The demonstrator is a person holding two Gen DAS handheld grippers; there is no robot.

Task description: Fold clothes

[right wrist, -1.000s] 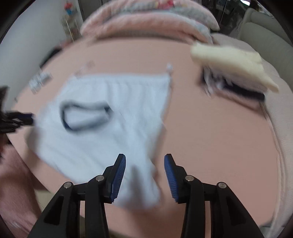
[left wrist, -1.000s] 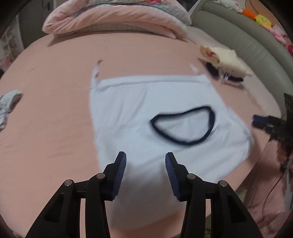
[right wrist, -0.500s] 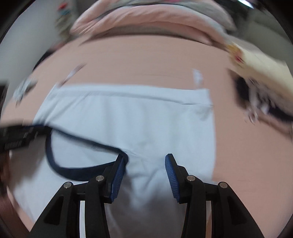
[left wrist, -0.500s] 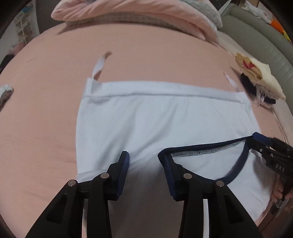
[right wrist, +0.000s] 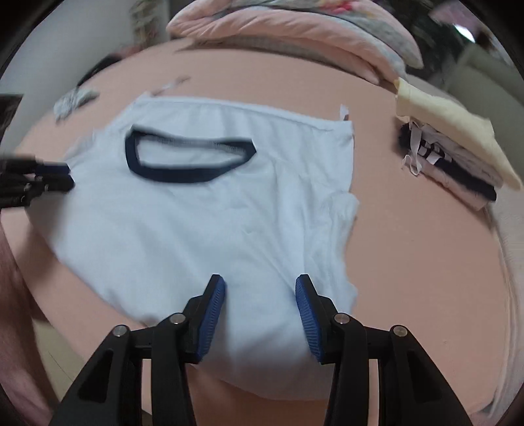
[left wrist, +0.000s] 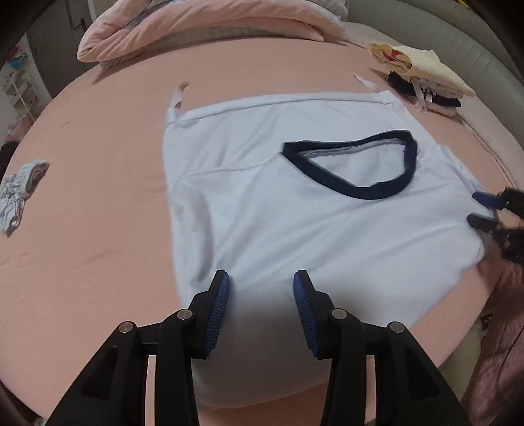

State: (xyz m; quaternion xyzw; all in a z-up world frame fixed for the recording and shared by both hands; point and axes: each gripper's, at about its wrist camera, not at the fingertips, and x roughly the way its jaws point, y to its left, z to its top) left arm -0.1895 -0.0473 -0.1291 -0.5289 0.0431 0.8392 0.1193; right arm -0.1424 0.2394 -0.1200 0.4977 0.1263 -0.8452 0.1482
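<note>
**Shirt spread across bed, grippers at its near edge**

A shirt [left wrist: 294, 229] lies flat on the bed [left wrist: 98, 196], its collar [left wrist: 353, 164] toward the near side and its hem toward the far side. Behind it, a heaped quilt [left wrist: 203, 26] sits along the bed's far edge. A stack of folded clothes [right wrist: 458, 157] rests to the shirt's right, well apart. A small crumpled garment [left wrist: 19, 193] lies to its left. The left gripper [left wrist: 261, 288] and right gripper [right wrist: 260, 291] hang over the shirt's near edge, side by side.

Home bedroom, pink-sheeted bed [left wrist: 98, 203], rolled duvet [left wrist: 203, 23]
</note>
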